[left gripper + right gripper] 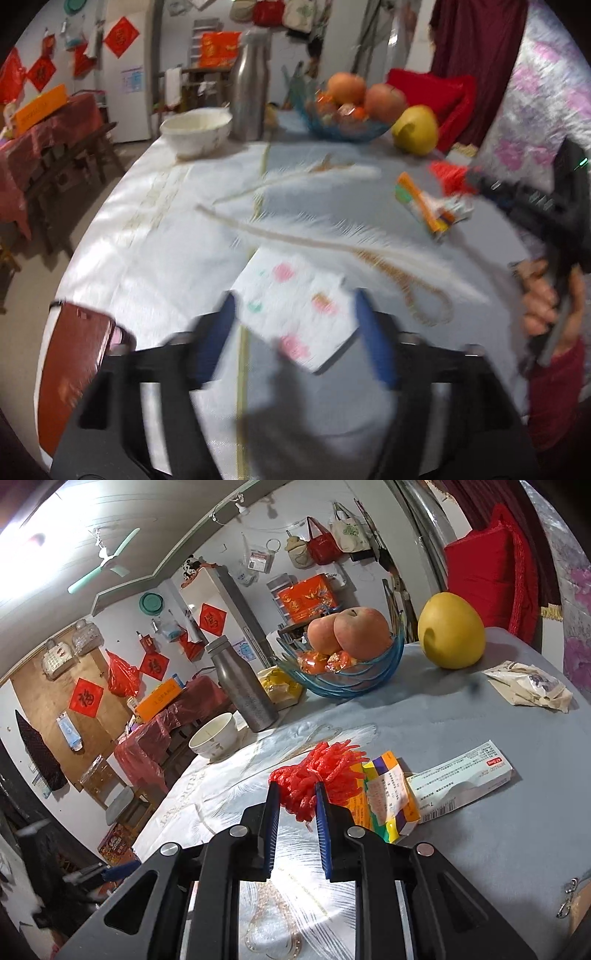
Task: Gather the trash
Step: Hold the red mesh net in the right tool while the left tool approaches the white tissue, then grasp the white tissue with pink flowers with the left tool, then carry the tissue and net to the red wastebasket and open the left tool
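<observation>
My right gripper [295, 794] is shut on a red foam fruit net [317, 775] and holds it above the table; it also shows in the left wrist view [448, 177]. Beside it lie an orange and yellow carton [384, 797] and a white medicine box [461, 779]. A crumpled beige wrapper [528, 683] lies at the far right. My left gripper [295, 306] is open just above a white napkin with pink and green spots [291, 306], which lies between its blue fingers. That view is blurred.
A blue glass fruit bowl [343, 683] with apples, a yellow pomelo [450, 631], a steel bottle [247, 686] and a white bowl [214, 734] stand at the table's far side. A red-brown phone [74, 365] lies at the left edge.
</observation>
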